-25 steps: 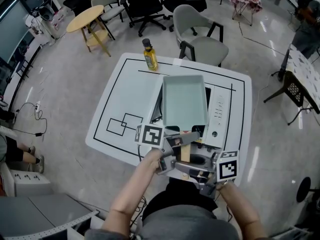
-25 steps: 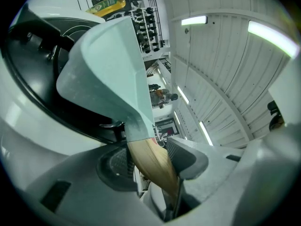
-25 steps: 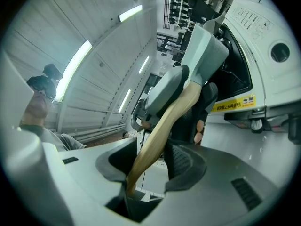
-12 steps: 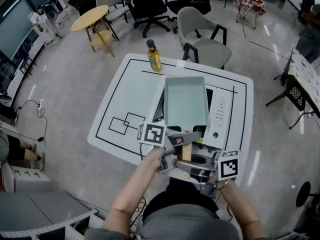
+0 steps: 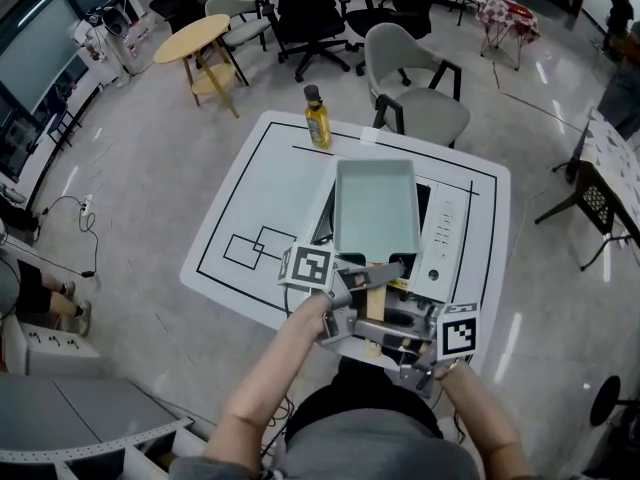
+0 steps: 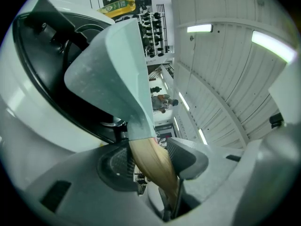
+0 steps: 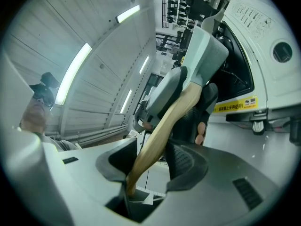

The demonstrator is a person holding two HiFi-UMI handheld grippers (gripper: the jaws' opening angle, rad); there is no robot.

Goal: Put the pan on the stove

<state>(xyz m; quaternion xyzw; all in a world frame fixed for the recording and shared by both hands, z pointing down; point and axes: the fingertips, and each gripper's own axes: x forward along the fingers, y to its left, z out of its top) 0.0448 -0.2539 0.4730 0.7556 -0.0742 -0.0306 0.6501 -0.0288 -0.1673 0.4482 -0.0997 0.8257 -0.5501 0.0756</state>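
A pale green rectangular pan (image 5: 375, 206) with a wooden handle (image 5: 375, 296) hangs over the black top of the white stove (image 5: 447, 233). I cannot tell whether it touches the stove. My left gripper (image 5: 357, 286) is shut on the handle close to the pan. The right gripper (image 5: 397, 333) is shut on the handle's near end. In the left gripper view the handle (image 6: 153, 161) runs between the pads of the left gripper (image 6: 150, 157) up to the pan (image 6: 108, 65). In the right gripper view the handle (image 7: 164, 126) lies in the right gripper (image 7: 155, 159).
The stove stands on the right half of a white table (image 5: 250, 188) marked with black lines. A yellow oil bottle (image 5: 318, 118) stands at the table's far edge. A grey chair (image 5: 415, 88) stands behind the table, and a round wooden table (image 5: 200, 43) farther left.
The head view has drifted a little, so the table sits slightly more to the right. Both grippers keep their grip on the handle and the pan stays over the stove.
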